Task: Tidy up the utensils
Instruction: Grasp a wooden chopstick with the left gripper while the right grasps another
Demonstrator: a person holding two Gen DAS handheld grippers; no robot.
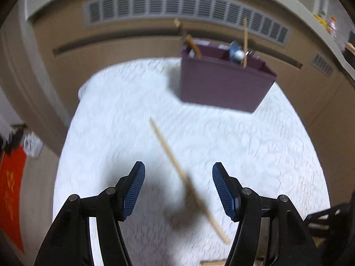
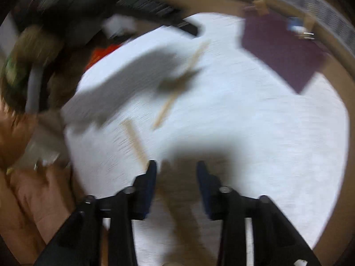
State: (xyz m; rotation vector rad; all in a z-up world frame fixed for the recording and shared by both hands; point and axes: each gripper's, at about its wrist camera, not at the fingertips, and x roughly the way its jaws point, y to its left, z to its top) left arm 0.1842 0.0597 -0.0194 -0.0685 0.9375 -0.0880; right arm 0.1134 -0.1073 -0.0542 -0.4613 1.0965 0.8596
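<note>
Left hand-held gripper (image 1: pixel 178 190) ribbed blue pads apart over slim wooden stick (image 1: pixel 188 179); right hand-held gripper (image 2: pixel 176 186) apart, empty.

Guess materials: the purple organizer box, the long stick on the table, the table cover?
Organizer box: likely matte plastic, uniform purple with fine ribbing. Stick: pale tan, thin and straight, probably bare wood or bamboo. Table cover: white with an embossed pattern, probably cloth or textured vinyl; blur leaves it open.
</note>
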